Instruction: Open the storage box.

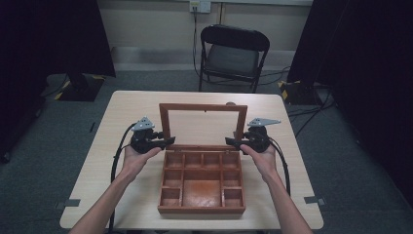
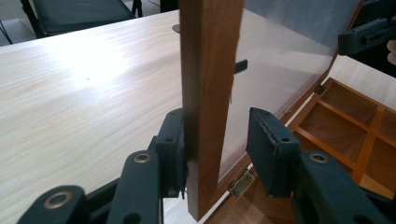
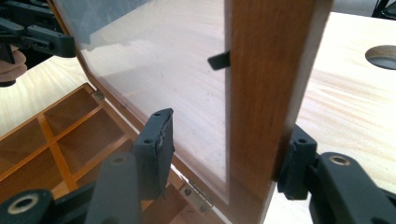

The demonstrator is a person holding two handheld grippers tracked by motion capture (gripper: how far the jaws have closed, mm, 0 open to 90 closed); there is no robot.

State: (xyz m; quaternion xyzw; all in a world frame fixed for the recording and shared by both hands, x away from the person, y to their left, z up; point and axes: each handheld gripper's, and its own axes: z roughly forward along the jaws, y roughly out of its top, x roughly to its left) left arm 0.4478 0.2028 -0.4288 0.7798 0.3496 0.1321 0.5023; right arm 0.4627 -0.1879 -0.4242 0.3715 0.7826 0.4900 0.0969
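A wooden box (image 1: 201, 210) with several empty compartments sits at the table's front middle. Its glass-paned lid (image 1: 203, 107) stands upright. My left gripper (image 1: 168, 141) is open at the lid's left rail (image 2: 210, 56), low near the hinge. In the left gripper view the jaws (image 2: 217, 126) straddle that rail: one pad touches the wood, the other stands apart from the glass. My right gripper (image 1: 231, 142) is open at the right rail (image 3: 271, 70). There its jaws (image 3: 229, 133) straddle the rail, the outer pad against the wood and the inner one off the pane (image 3: 154, 51).
The light wooden table (image 1: 131, 112) has bare room left, right and behind the box, and a round hole (image 3: 383, 56) near its far edge. A black folding chair (image 1: 234, 53) stands beyond it. Brass hinges (image 2: 240, 182) join lid and box. Cables trail from both grippers.
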